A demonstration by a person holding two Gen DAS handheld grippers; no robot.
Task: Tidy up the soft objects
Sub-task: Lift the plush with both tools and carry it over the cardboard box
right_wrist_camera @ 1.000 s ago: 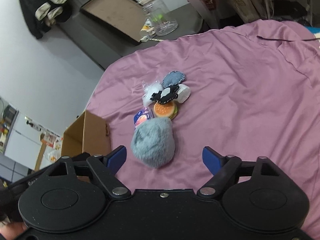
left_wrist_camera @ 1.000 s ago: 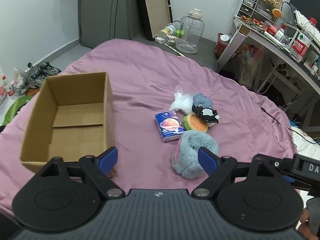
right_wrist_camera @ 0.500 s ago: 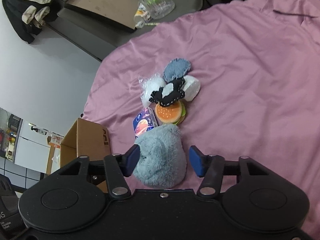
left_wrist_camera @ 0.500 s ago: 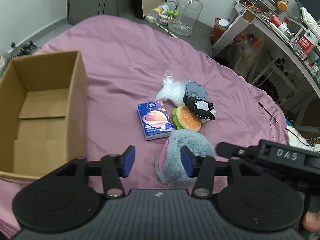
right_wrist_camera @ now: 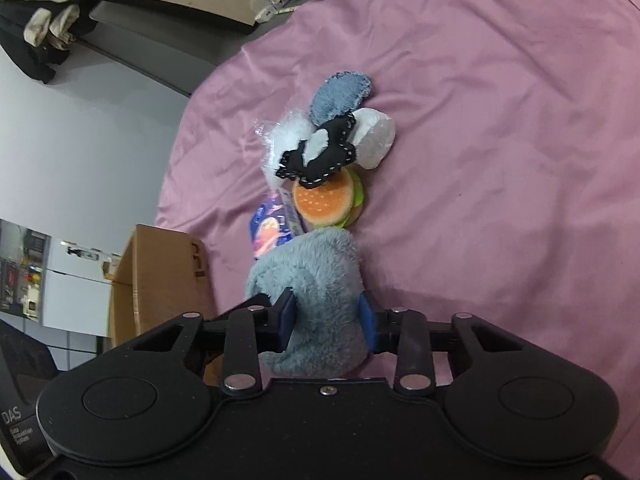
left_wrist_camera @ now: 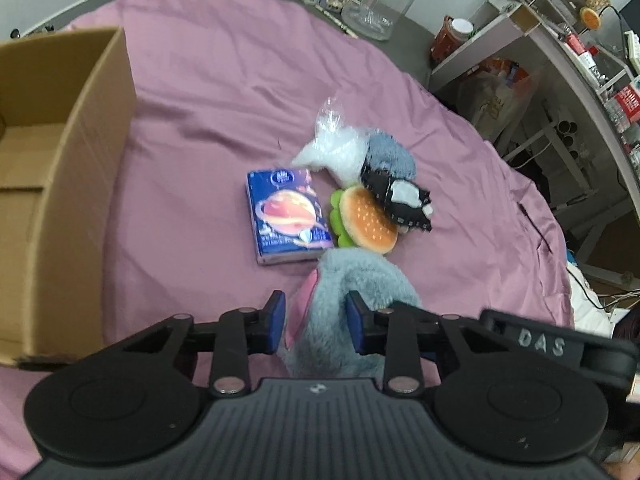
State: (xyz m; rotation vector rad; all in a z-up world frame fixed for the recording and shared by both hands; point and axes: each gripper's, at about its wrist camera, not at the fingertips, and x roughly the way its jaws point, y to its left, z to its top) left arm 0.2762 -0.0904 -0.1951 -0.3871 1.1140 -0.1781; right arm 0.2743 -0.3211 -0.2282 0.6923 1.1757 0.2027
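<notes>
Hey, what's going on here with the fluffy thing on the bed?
A person works two handheld grippers on a purple bedspread. Both the left gripper and the right gripper are closing on the fluffy grey plush, which sits between each pair of pads. A burger toy, a blue tissue pack and other soft bits lie just beyond. The open cardboard box waits alongside.

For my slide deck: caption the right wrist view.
Right tongs closing on a fluffy blue-grey plush lying on a pink bedsheet, burger toy just beyond it.
</notes>
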